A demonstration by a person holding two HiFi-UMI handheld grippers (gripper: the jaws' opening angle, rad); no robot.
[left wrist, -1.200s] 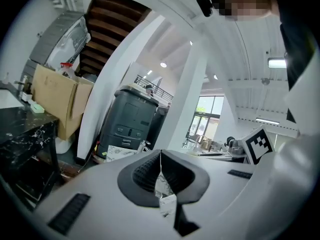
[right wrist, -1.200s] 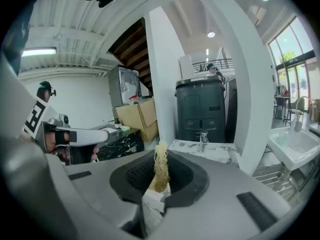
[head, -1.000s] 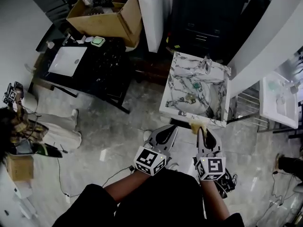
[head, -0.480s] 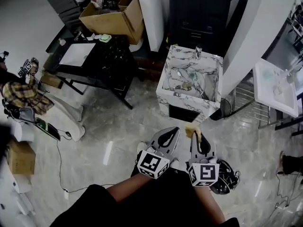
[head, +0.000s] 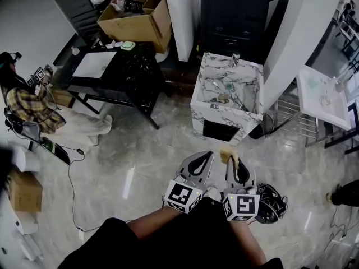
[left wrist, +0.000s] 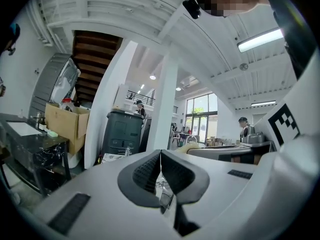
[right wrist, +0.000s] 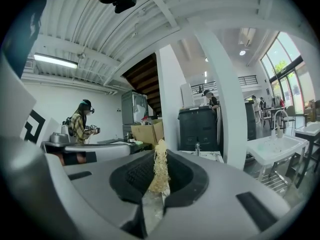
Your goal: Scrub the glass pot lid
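The marble sink (head: 203,110) stands a good step ahead of me on the floor. In its basin lies the glass pot lid (head: 233,97), only faintly visible, below the faucet (head: 236,58). Both grippers are held close to my body, well short of the sink. My right gripper (head: 233,157) is shut on a yellowish fibrous scrubber (head: 227,153); in the right gripper view the scrubber (right wrist: 160,171) sticks up between the pads of that gripper (right wrist: 161,156). My left gripper (head: 205,154) is shut with nothing in it, its pads (left wrist: 146,171) pressed together.
A black table (head: 132,74) with a white board and a cardboard box (head: 137,15) stand at the left. A person (head: 33,108) sits far left. A white pillar (head: 179,15) and dark cabinet (head: 235,15) stand behind the sink. A white washbasin (head: 322,97) is at right; cables (head: 272,203) lie beside my feet.
The sink now lies farther ahead and higher in the head view; I have drawn back from it. Both grippers stay shut, the right one still holding the scrubber.
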